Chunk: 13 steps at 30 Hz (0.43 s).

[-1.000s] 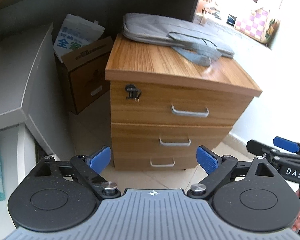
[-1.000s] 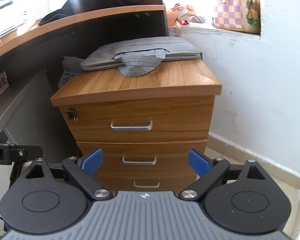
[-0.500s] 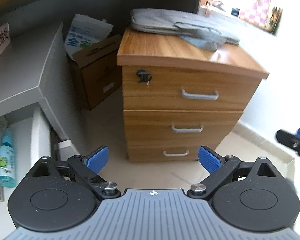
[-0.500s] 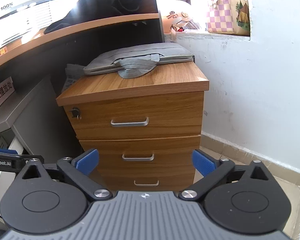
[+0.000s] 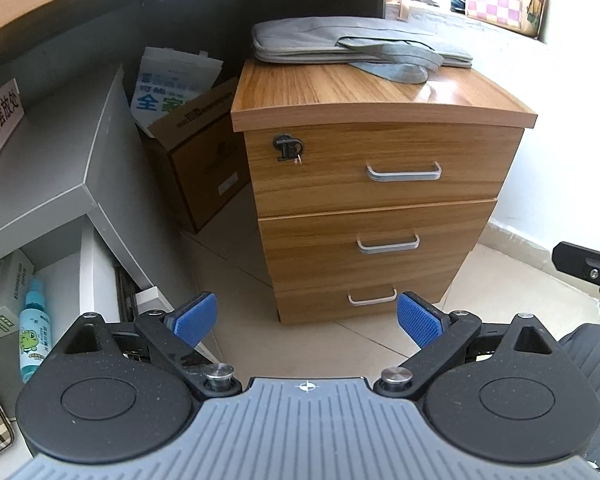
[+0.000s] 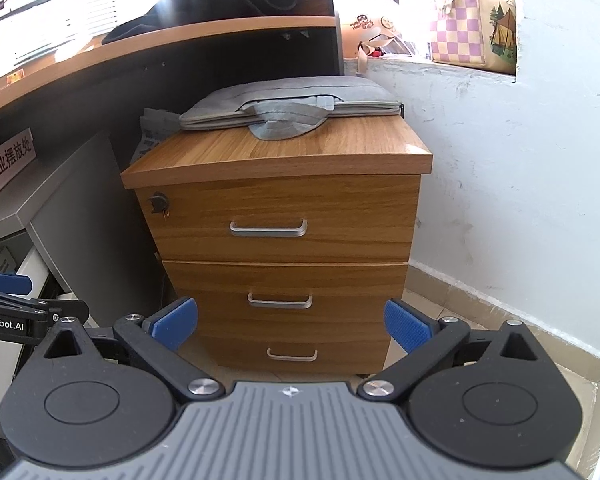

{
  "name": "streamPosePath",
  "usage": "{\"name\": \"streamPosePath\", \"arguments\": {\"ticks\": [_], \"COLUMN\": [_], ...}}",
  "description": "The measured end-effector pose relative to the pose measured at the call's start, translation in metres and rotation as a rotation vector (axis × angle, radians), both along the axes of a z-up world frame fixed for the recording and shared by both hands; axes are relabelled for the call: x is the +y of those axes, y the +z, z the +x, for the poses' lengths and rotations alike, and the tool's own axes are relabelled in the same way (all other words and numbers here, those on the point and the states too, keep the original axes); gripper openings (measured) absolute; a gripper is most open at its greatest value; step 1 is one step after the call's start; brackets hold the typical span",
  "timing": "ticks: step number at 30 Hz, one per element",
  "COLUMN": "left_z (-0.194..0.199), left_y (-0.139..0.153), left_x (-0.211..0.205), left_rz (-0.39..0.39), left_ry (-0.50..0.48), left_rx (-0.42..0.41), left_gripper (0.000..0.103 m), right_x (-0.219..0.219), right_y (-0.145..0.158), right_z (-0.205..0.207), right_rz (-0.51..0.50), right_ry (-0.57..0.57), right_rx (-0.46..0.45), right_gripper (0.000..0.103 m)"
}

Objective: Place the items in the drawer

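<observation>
Both grippers have pulled back and lifted a bit since the earlier frames; the cabinet [image 5: 380, 184] now sits smaller and more centred in both views. Left gripper [image 5: 306, 318] has its jaws wide apart, nothing between them. Right gripper [image 6: 292, 322] is the same, spread and empty. Neither touches anything.

All three drawers are closed. Top drawer [image 6: 284, 220] has a lock with key [image 5: 287, 148] at its left corner and a bar handle [image 6: 268, 228] in the middle. Middle drawer [image 6: 288, 296] and bottom drawer [image 6: 296, 350] each have smaller handles. A grey bag [image 6: 292, 104] lies on the cabinet top toward the back, likely the item to stow; no other loose item on the cabinet.

Step in hand, as I judge it: open a drawer first. Do it well by squaring one gripper to a handle, sliding one finger behind the bar, closing lightly, and pulling straight out along the runners, not sideways. The key may mean the top drawer is locked, so test gently. The bag looks wide and floppy; whether it fits a drawer is unclear. Keep the other gripper free for the bag, gripping its body edge rather than the loose strap.
</observation>
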State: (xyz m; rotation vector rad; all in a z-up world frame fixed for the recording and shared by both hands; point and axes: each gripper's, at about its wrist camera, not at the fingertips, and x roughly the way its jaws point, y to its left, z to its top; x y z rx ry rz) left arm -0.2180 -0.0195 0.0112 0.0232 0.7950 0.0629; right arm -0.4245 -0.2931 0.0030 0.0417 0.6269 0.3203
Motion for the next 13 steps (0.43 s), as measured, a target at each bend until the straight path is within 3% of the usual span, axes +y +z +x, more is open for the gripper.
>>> {"name": "streamPosePath", "arguments": {"ticks": [13], "left_z": [0.0034], "left_y": [-0.0042], "left_x": [-0.0005], "left_rz": [-0.006], "left_ry": [0.007], "left_rx": [0.025], "left_gripper": [0.098], "right_x": [0.0026], "right_y": [-0.0053], "right_z": [0.0026], "right_rz": [-0.008], "right_ry": [-0.003], "right_rx": [0.020], "right_gripper": [0.102]}}
